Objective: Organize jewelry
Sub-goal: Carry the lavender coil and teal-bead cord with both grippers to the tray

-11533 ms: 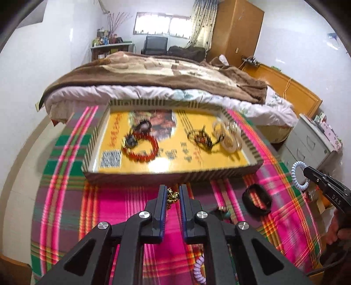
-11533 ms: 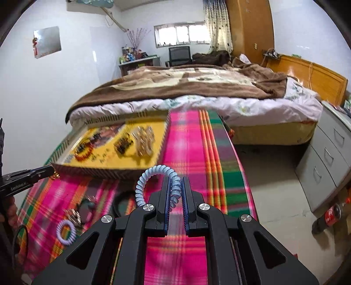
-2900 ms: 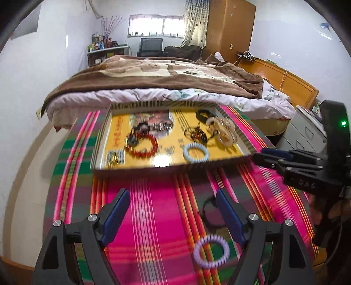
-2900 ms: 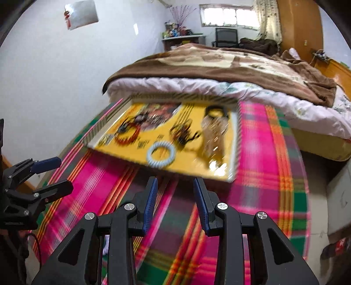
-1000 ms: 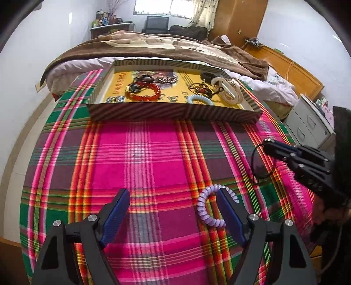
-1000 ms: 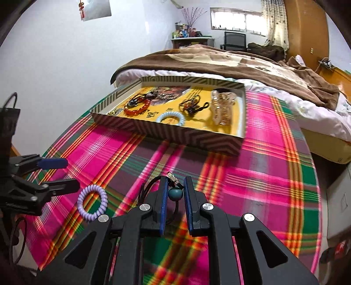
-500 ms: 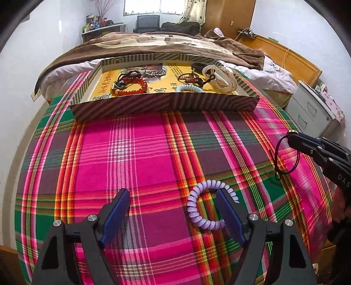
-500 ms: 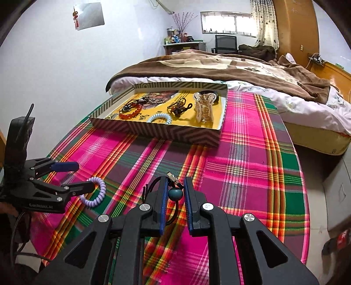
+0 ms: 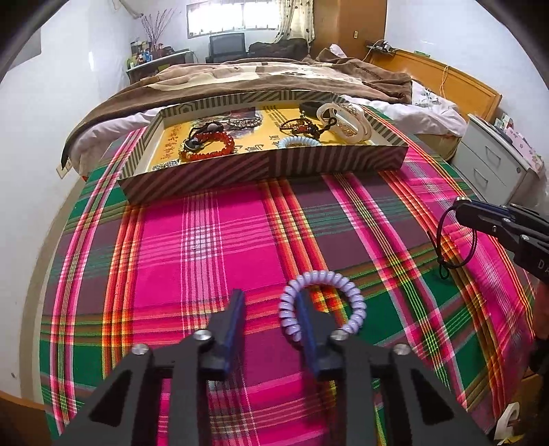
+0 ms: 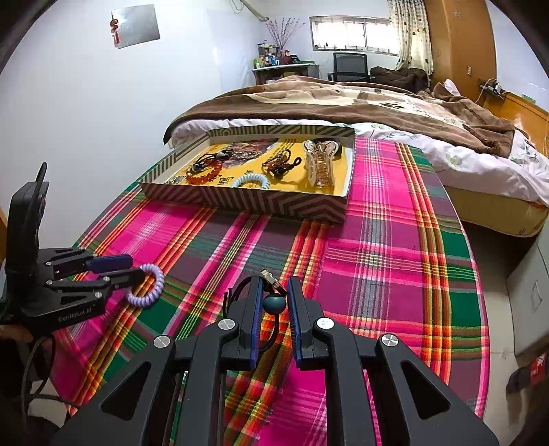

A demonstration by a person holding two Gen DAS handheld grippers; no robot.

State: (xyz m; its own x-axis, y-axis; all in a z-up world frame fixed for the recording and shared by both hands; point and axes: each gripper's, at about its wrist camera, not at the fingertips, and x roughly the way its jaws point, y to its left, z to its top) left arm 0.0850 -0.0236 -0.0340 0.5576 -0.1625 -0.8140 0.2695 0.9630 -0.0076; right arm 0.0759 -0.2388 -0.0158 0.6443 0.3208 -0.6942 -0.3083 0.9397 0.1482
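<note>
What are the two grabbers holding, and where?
The right gripper pinches the black hair tie at its green bead. The left gripper is open, one finger through the purple coil ring.

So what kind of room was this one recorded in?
A lived-in bedroom, most likely in a home. A bed with a brown blanket stands just behind the plaid-covered table, a wooden wardrobe fills the far corner, and a cluttered desk with a chair sits under the window.
</note>
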